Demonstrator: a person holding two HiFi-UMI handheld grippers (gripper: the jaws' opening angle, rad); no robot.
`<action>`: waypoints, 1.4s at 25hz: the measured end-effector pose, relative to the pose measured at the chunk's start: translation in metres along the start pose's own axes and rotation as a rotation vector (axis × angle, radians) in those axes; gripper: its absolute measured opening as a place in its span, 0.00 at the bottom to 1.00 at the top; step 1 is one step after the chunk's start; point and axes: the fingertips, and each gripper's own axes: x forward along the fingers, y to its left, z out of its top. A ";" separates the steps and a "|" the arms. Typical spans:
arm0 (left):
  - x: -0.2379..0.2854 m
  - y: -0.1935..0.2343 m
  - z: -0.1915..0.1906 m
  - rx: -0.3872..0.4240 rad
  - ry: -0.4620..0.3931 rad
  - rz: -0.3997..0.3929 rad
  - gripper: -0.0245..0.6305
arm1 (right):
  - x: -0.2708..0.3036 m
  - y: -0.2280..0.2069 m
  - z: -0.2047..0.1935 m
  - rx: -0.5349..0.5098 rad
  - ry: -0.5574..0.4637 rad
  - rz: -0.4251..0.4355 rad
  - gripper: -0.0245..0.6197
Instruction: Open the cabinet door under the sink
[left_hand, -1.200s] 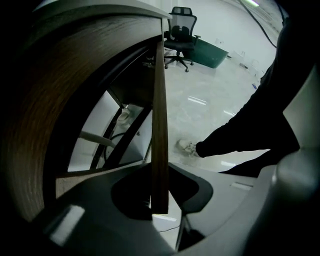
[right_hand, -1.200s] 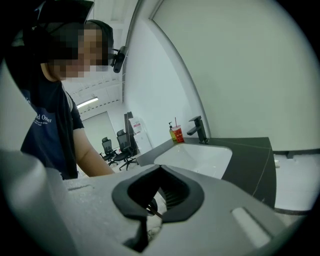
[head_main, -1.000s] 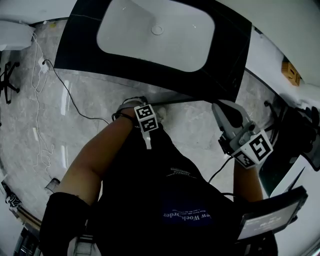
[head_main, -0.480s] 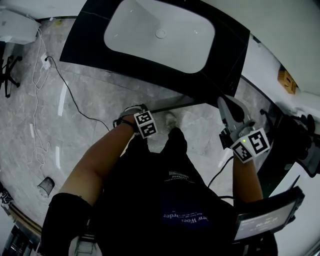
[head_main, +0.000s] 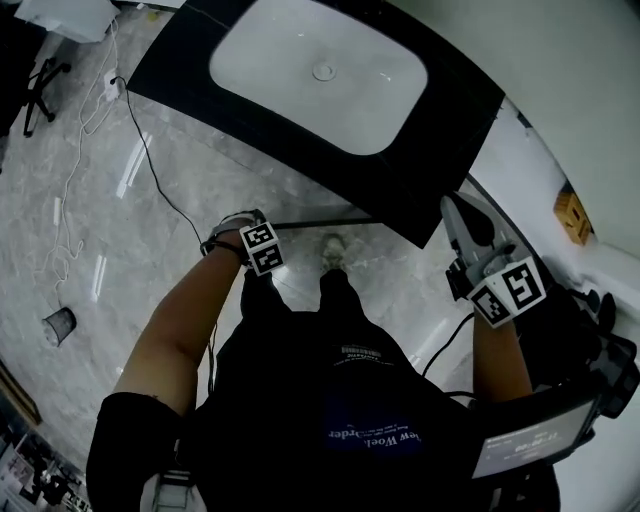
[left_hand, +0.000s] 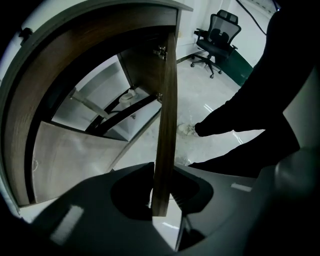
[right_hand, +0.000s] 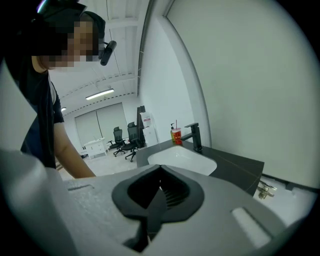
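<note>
The cabinet door (left_hand: 167, 115) is a wooden panel seen edge-on, swung out from the cabinet under the sink. My left gripper (left_hand: 162, 200) is shut on its free edge and points straight down. In the head view the left gripper (head_main: 262, 250) sits below the black counter (head_main: 440, 170), with the door (head_main: 320, 218) showing as a thin dark line. The white sink (head_main: 320, 75) is set in the counter. My right gripper (head_main: 462, 215) hovers by the counter's right corner. In its own view the right gripper (right_hand: 160, 172) is shut and holds nothing.
Inside the open cabinet a drain pipe (left_hand: 131, 95) and a shelf show. An office chair (left_hand: 217, 37) stands beyond the door. A cable (head_main: 150, 160) and a small bin (head_main: 58, 325) lie on the marble floor at left. A faucet (right_hand: 196, 136) and a red cup (right_hand: 176, 136) stand by the sink.
My left gripper has moved left in the head view while gripping the door, and the door has swung further out. The right gripper has shifted slightly toward the counter's corner.
</note>
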 end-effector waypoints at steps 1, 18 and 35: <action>0.000 -0.003 0.000 -0.022 0.011 0.005 0.14 | -0.001 -0.005 0.001 -0.006 0.002 0.020 0.04; 0.003 -0.109 0.013 -0.289 -0.036 -0.057 0.14 | 0.013 0.033 0.003 -0.094 0.057 0.234 0.04; 0.018 -0.183 0.052 -0.621 0.103 -0.112 0.14 | 0.015 0.010 0.022 -0.252 0.133 0.586 0.04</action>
